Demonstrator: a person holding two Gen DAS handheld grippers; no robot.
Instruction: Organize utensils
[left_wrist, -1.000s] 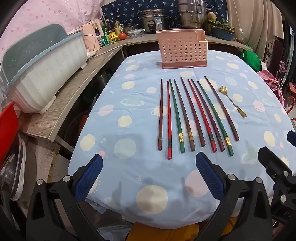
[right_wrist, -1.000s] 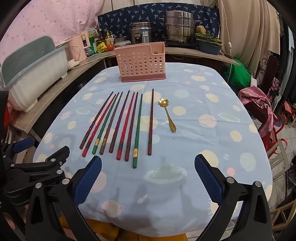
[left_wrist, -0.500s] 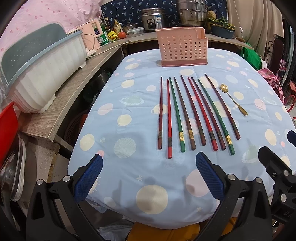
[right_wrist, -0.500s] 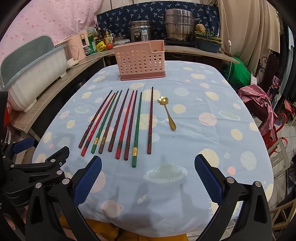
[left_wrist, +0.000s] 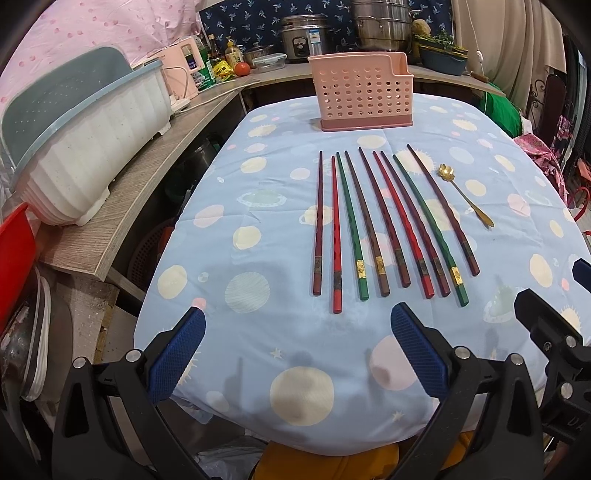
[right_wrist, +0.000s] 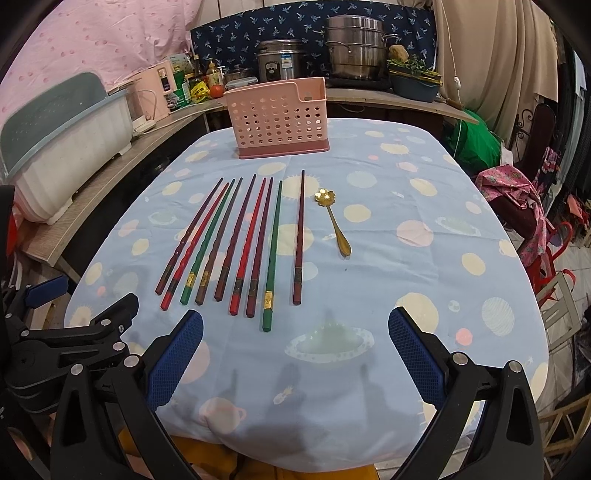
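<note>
A: Left gripper (left_wrist: 295, 354)?
B: Hovering over near edge of blue planet-print tablecloth (left_wrist: 258, 229), jaws spread wide, gripping nothing.

A: Right gripper (right_wrist: 291, 354)?
B: Same: hanging above near edge, blue-padded fingers (right_wrist: 413, 354) wide apart, carrying nothing. Sitting just right of the left one.

A: Utensils?
B: Lying flat mid-cloth: row of nine long lacquered chopsticks in red, green and dark brown (left_wrist: 384, 221), thick ends pointing toward cameras, tips fanning slightly toward far side. Resting just right of the row, apart from it: small gold spoon with flower-shaped bowl (right_wrist: 332, 218), bowl facing away.

A: Holder?
B: Standing upright at far end of cloth: pink perforated plastic utensil caddy (left_wrist: 364, 96), well beyond chopstick tips. Contents not showing from here.
</note>
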